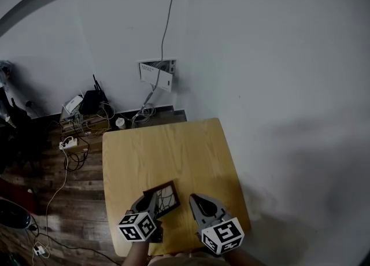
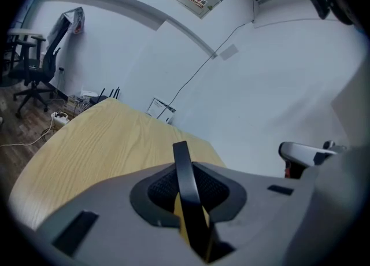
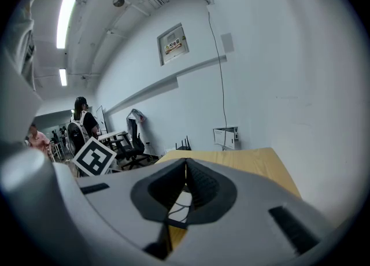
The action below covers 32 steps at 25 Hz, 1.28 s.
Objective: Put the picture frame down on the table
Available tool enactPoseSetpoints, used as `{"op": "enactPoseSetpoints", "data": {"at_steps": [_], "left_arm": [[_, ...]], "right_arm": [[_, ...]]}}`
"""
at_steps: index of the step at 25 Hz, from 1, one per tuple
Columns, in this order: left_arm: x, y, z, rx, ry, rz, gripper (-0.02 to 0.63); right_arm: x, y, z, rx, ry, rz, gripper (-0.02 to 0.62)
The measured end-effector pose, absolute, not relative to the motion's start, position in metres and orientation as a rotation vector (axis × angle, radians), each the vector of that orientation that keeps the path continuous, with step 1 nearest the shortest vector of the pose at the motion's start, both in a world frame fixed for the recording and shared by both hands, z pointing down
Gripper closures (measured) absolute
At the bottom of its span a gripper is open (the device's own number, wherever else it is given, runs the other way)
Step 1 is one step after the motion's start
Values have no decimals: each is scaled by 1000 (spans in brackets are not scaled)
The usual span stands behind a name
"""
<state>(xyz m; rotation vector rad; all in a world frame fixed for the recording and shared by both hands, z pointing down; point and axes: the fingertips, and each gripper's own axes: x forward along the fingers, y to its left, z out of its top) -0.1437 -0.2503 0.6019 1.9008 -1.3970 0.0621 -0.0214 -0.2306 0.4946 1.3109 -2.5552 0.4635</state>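
A small dark picture frame [image 1: 166, 195] with a pale line drawing is held over the near part of the wooden table [image 1: 167, 149]; whether it touches the top I cannot tell. My left gripper [image 1: 151, 201] is shut on its near left edge. In the left gripper view the frame's dark edge [image 2: 184, 179] stands upright between the pads, with the table [image 2: 98, 137] stretching ahead. My right gripper [image 1: 195, 200] hovers just right of the frame, shut with nothing in it. Below its closed tips [image 3: 185, 164] the right gripper view shows a bit of the picture [image 3: 179, 203].
A white wall [image 1: 260, 56] borders the table's far and right sides. On the wooden floor to the left lie a router [image 1: 89, 102], a power strip [image 1: 68, 143] and tangled cables. An office chair [image 2: 34, 68] stands far left. A person [image 3: 81, 121] stands in the background.
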Motion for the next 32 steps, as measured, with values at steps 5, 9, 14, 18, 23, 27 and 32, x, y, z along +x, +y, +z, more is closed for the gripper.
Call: {"op": "enactPoseSetpoints", "data": {"at_steps": [5,9,14,18,23,27,32], "left_arm": [[-152,-252,615,1874,-1448,131,557],[-160,-256,626,1843,-1495,194,535],[-167,-259,636,1816,-1530,248,506],[-172,-263,644,1813,-1559,293,472],[-182,-267,657,1768,-1602,340,423],[-190,-267,668,1743,-1628,391,383],[-195,-269,668,1732,-1641,381,376]], "right_arm": [[-25,-230,498,1310,-2549,478,595],[-25,-233,499,1315,-2544,483,595],[-29,-234,499,1314,-2535,488,595],[-31,-237,501,1314,-2532,492,595],[-28,-241,505,1320,-2525,483,595],[-29,-243,506,1315,-2528,490,595],[-31,-244,507,1296,-2528,500,595]]}}
